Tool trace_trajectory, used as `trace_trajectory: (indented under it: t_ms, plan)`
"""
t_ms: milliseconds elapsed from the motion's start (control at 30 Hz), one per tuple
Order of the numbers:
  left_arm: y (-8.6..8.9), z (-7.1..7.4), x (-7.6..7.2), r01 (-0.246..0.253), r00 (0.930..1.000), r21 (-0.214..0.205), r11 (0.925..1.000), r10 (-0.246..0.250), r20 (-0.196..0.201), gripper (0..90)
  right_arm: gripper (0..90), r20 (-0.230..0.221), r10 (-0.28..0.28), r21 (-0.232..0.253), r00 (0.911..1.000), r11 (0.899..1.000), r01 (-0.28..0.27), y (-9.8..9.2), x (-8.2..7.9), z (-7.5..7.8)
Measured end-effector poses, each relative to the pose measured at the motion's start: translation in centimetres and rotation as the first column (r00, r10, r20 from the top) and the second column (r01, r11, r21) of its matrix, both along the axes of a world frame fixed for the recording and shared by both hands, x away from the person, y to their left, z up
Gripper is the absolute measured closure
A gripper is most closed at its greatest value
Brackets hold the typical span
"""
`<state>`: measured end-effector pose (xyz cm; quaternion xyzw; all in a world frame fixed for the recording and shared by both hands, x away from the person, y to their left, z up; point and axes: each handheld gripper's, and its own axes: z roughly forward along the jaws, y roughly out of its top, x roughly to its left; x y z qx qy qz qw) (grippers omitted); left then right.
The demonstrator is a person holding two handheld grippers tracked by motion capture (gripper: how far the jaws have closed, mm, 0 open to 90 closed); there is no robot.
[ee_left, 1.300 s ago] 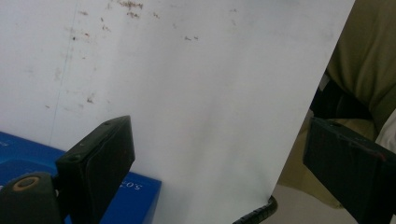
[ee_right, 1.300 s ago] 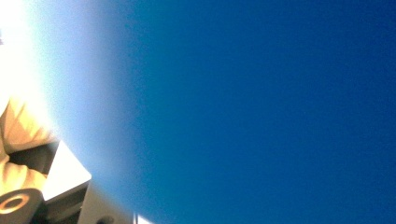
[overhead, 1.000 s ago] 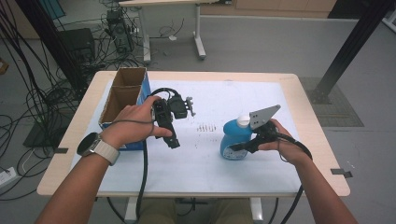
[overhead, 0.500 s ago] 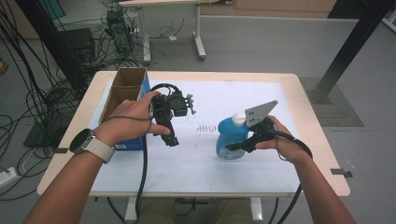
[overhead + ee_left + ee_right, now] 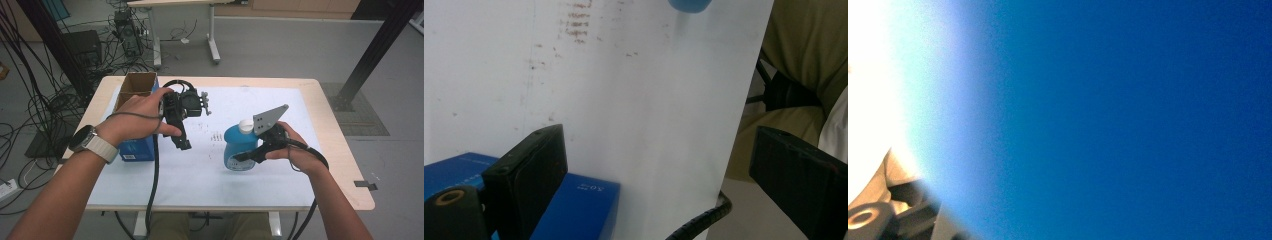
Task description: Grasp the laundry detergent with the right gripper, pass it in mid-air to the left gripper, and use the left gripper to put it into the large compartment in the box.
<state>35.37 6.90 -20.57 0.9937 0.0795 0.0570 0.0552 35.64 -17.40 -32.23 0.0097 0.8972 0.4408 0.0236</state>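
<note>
Right tool (image 5: 248, 154) is clenched on the blue bottle (image 5: 239, 147), white cap (image 5: 245, 125) up, jaws at the lower body. Compared with a second ago the bottle has come up off the white sheet (image 5: 200, 170) and drifted a bit toward 9 o'clock; it now hangs just above the sheet at roughly 4 o'clock from counter (image 5: 345, 165) centre. The right tool's own view has blue plastic (image 5: 1123, 120) hard against the lens, consistent with a firm grasp. Left tool (image 5: 181, 142) has also risen a little; its jaws stand wide apart with nothing between them, released, pointing down and back at about 6 o'clock. Its view looks past the blue box (image 5: 574, 205) and down the sheet, bottle bottom (image 5: 689, 4) at the top edge. The open cardboard box (image 5: 135, 90) sits at 10 o'clock, touching the blue box. My read: pick is done, carry phase starting, likely toward the box side. Grip looks low on the bottle, so tipping is the risk.
</note>
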Motion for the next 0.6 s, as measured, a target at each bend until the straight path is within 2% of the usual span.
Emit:
trace_trajectory:
  t_ms: [133, 400, 600]
  plan:
    - [-0.3, 1.0, 0.1, 0.025, 0.9997, -0.007, 0.9997, -0.025, 0.008, 8.6, 44.2, -0.004, 0.008, -0.003, 1.0000, 1.000, -0.008, 0.8, 0.0, 0.6]
    - [-1.5, 2.7, 0.2, 0.073, 0.9972, 0.007, 0.9973, -0.073, 0.013, 7.8, 44.2, -0.007, 0.012, 0.005, 0.9999, 1.000, -0.012, 1.9, -0.1, 1.5]
    - [-2.5, 3.5, 0.2, 0.105, 0.9945, 0.023, 0.9942, -0.105, 0.004, 7.9, 44.2, -0.011, 0.015, 0.013, 0.9998, 1.000, -0.015, 2.6, 0.0, 1.9]
